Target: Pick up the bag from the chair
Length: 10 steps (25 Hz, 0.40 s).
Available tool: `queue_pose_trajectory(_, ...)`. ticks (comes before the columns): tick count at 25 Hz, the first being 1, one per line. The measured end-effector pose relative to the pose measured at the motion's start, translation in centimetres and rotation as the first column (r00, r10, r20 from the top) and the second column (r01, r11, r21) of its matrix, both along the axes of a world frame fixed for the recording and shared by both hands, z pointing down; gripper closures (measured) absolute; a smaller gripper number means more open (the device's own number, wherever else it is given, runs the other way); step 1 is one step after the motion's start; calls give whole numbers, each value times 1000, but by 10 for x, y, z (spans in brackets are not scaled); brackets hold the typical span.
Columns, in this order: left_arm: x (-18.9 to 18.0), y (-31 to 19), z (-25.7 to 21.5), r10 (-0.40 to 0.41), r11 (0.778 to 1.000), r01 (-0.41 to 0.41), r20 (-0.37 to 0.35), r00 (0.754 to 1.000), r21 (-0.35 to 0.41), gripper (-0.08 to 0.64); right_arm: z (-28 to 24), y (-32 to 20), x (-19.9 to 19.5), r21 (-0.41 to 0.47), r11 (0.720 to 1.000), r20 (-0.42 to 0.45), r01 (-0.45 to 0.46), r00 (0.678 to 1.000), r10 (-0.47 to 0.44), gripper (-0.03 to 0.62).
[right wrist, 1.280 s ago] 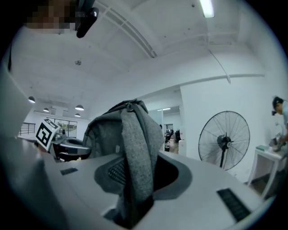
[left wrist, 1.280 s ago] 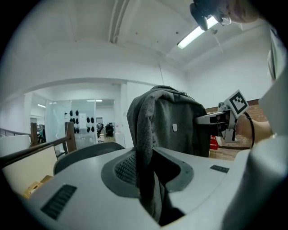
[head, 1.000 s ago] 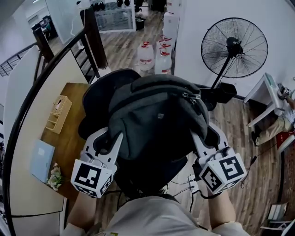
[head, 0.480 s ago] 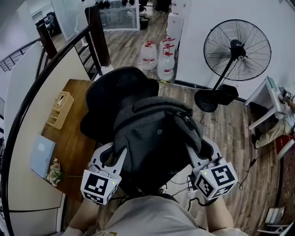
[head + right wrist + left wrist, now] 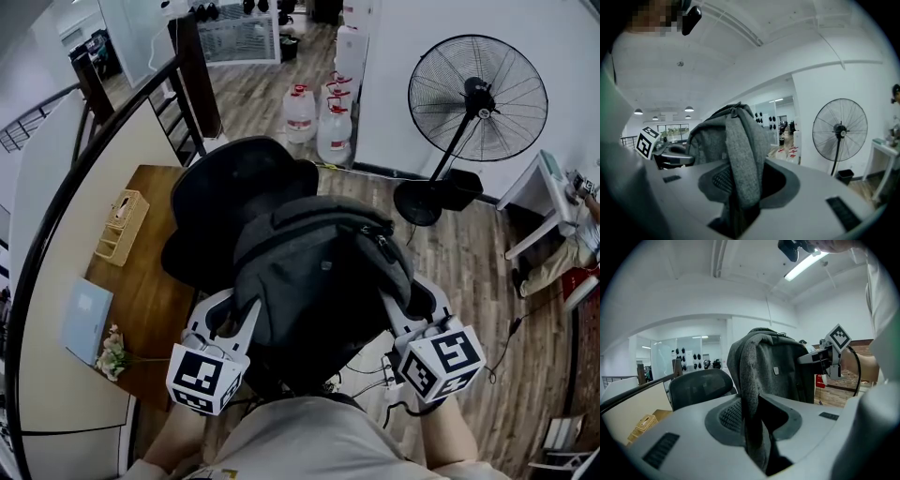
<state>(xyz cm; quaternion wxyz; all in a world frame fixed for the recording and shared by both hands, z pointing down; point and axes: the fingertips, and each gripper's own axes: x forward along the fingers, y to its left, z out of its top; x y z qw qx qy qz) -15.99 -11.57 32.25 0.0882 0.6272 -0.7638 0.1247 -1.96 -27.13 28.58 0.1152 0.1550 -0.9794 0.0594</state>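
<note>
A dark grey backpack (image 5: 319, 272) hangs in the air in front of the person, lifted clear of the black office chair (image 5: 230, 192) behind it. My left gripper (image 5: 246, 314) is shut on the bag's left shoulder strap (image 5: 751, 404). My right gripper (image 5: 392, 309) is shut on the other strap (image 5: 743, 154). In the left gripper view the bag (image 5: 780, 371) rises above the jaws with the chair back (image 5: 698, 385) to its left. In the right gripper view the bag (image 5: 715, 136) fills the middle, with the left gripper's marker cube (image 5: 647, 140) beyond it.
A wooden desk (image 5: 141, 281) stands left of the chair with a wooden organiser (image 5: 119, 225), a pale notebook (image 5: 84, 319) and small flowers (image 5: 111, 358). A standing fan (image 5: 473, 94) is at the right, water jugs (image 5: 319, 117) behind, a stair railing (image 5: 84, 216) along the left.
The bag, held by both grippers, has come back toward the person and away from the chair, whose backrest now shows fully. Little has moved in the last half second.
</note>
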Motion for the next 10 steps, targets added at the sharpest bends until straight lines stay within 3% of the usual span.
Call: queue_pose_trajectory(10, 14, -3, -4, 22, 1000, -22, -8, 1000, -8, 472, -5, -4, 12, 4, 1000, -11, -6, 1000, 6, 465)
